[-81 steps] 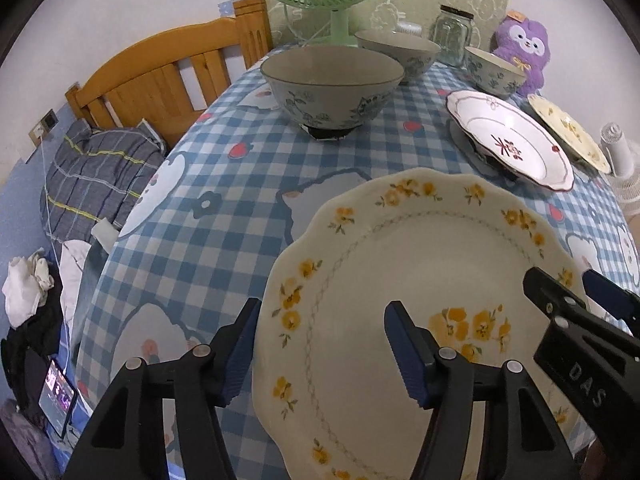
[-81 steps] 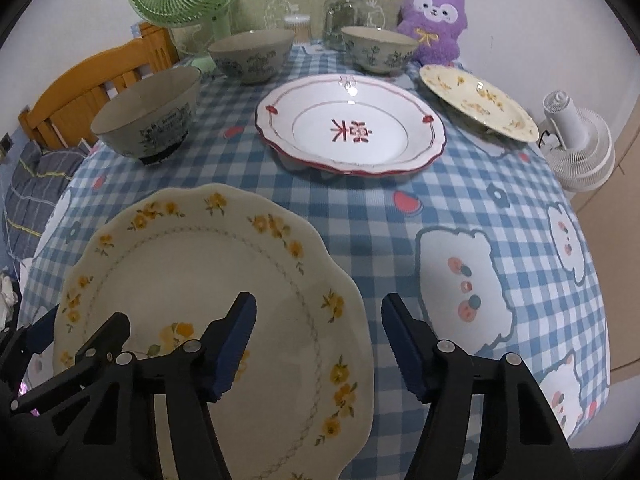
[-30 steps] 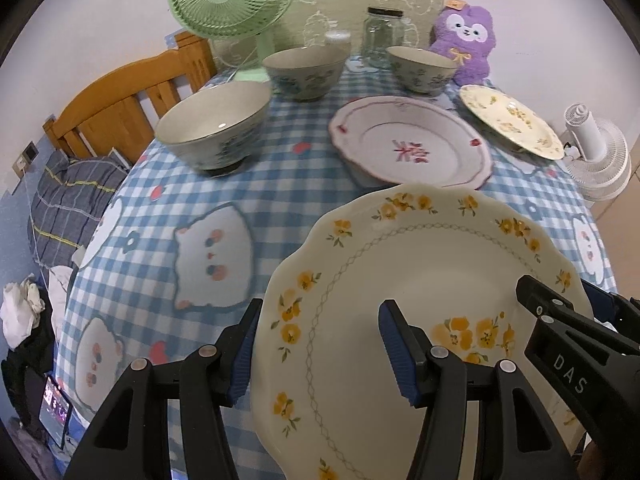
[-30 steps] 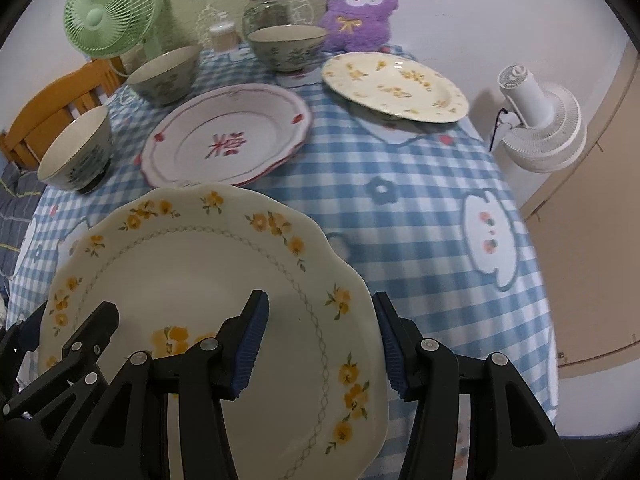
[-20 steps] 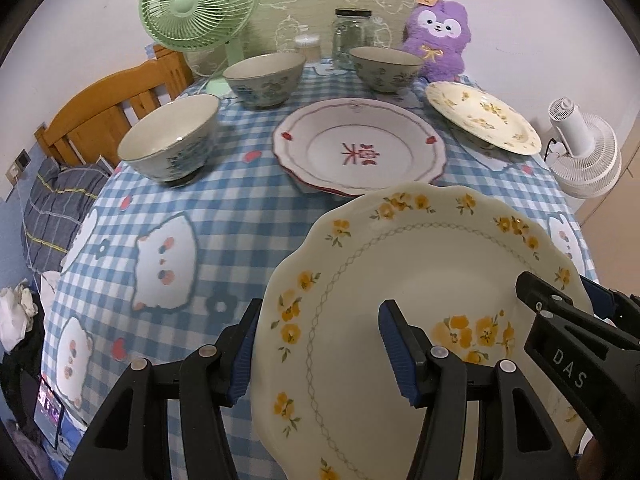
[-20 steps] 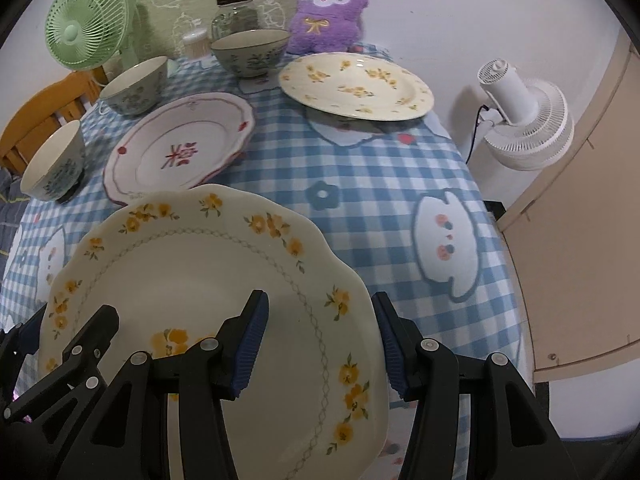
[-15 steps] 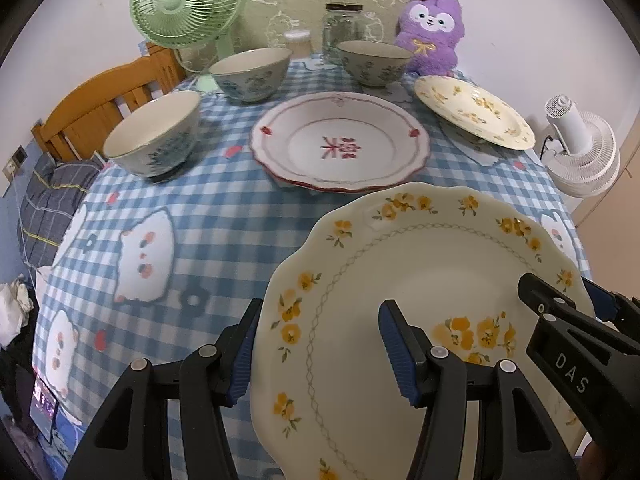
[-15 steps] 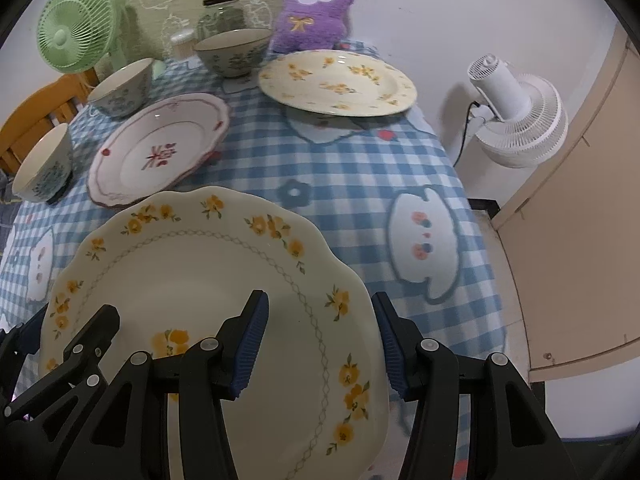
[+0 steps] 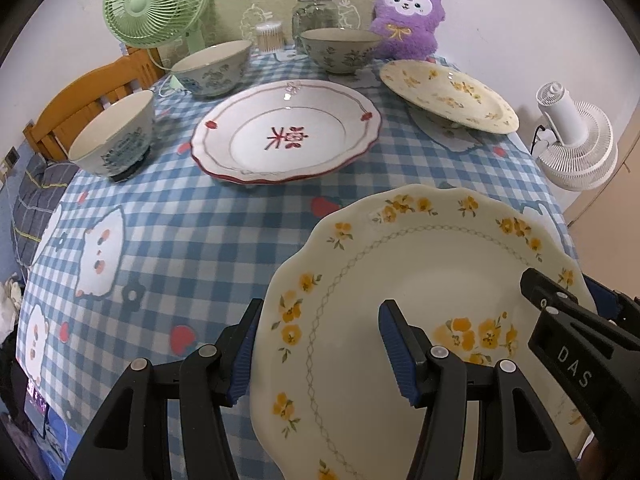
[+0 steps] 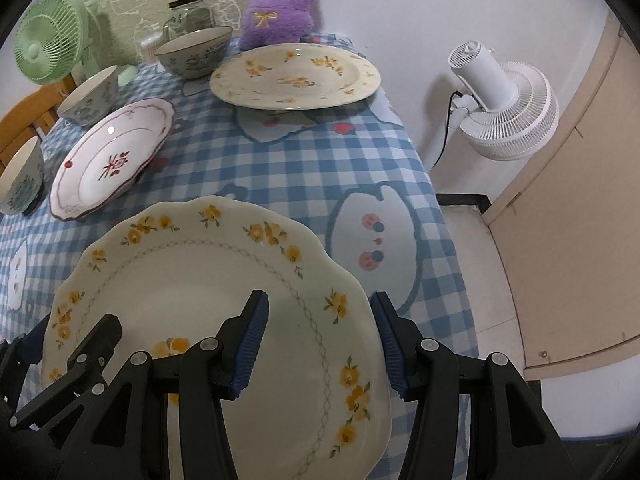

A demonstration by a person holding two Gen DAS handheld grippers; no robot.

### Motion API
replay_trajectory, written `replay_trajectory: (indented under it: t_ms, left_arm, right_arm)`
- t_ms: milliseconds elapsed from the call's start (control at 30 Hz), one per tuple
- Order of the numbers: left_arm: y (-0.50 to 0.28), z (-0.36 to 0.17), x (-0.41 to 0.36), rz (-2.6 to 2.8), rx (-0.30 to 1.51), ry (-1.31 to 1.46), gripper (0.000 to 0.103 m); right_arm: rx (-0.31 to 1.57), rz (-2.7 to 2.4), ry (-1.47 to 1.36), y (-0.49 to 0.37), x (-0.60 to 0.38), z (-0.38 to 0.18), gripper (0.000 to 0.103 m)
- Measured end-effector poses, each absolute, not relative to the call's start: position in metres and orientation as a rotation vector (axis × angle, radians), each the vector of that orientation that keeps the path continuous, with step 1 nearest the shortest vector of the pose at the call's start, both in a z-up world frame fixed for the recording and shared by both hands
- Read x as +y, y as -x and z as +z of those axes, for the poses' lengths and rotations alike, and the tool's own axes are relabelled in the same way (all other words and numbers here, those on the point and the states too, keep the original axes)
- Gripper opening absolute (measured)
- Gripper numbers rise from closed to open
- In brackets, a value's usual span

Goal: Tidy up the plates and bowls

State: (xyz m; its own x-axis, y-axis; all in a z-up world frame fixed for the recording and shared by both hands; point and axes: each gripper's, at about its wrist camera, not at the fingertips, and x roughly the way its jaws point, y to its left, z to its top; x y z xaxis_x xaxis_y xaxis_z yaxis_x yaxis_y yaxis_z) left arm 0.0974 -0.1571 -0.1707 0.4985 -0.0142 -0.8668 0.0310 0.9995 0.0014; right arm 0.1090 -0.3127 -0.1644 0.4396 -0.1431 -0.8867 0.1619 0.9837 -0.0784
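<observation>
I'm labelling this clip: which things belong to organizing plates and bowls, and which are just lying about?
Part of the job:
- held cream yellow-flowered plate
- matching plate on the table
- white red-rimmed plate
- three blue-patterned ceramic bowls

Just lying about:
- green desk fan
- glass jar
- purple plush toy
- white fan

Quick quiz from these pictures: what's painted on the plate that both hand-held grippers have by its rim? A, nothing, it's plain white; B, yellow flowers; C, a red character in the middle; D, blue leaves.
B: the plate between the left hand-held gripper and the right hand-held gripper is cream with yellow flowers around its rim.
</observation>
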Motion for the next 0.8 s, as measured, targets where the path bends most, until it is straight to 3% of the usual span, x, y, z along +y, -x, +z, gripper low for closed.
replay_trajectory:
  t_ms: [433, 700, 800]
  left_arm:
    - [-0.110, -0.182, -0.177, -0.001, 1.043, -0.026, 0.058]
    - [-0.118, -0.182, -0.178, 0.006, 1.072, 0.000, 0.065]
    - [-0.120, -0.181, -0.177, 0.000, 1.102, 0.008, 0.065]
  right_arm:
    - [1.113, -0.176, -0.036, -0.122, -0.331, -0.179, 0.056]
    - [1.134, -0.082, -0.045, -0.126, -0.331, -0.180, 0.071]
    - [1.152, -0.057, -0.070, -0.128, -0.333, -0.180, 0.071]
